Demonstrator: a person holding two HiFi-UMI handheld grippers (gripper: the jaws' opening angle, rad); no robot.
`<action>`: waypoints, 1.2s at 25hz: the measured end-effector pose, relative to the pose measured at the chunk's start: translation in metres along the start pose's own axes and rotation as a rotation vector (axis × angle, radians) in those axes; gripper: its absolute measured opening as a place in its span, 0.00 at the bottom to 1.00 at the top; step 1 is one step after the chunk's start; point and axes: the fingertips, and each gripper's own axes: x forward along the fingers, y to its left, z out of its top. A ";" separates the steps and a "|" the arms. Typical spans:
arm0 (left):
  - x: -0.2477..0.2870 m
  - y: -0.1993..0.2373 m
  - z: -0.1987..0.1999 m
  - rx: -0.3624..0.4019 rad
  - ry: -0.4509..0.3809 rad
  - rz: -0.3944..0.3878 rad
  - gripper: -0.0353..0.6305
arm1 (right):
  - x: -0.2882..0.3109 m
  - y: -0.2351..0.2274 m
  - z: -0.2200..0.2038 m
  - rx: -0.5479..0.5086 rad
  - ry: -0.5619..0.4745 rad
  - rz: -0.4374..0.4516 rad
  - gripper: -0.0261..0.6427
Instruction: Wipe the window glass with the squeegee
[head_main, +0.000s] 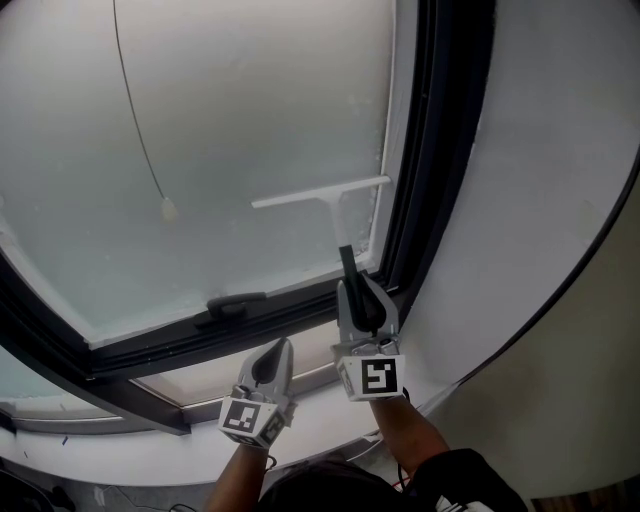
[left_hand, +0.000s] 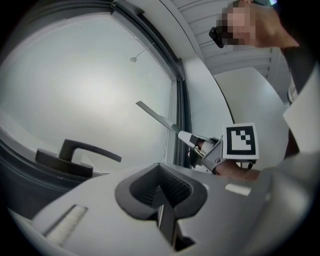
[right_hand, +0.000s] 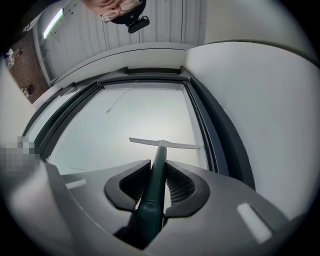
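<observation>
The squeegee has a white blade lying flat against the frosted window glass, close to the right frame. Its dark handle runs down into my right gripper, which is shut on it. The right gripper view shows the dark green handle clamped between the ribbed pads, with the blade ahead on the pane. My left gripper hangs lower, near the sill, shut with nothing in it. In the left gripper view its jaws meet, and the squeegee appears off to the right.
A dark window handle sits on the lower frame, and shows as the lever in the left gripper view. A thin cord with a small pull hangs over the glass. The dark frame and a white wall bound the right side.
</observation>
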 end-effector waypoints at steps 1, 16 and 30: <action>0.000 0.001 -0.001 -0.003 0.001 0.005 0.05 | -0.001 0.001 0.000 -0.005 -0.005 0.002 0.18; -0.002 0.005 -0.007 -0.007 0.027 0.019 0.05 | -0.017 0.006 -0.024 0.027 0.030 0.013 0.18; -0.002 0.003 -0.017 -0.014 0.050 0.027 0.05 | -0.026 0.010 -0.035 0.044 0.048 0.008 0.18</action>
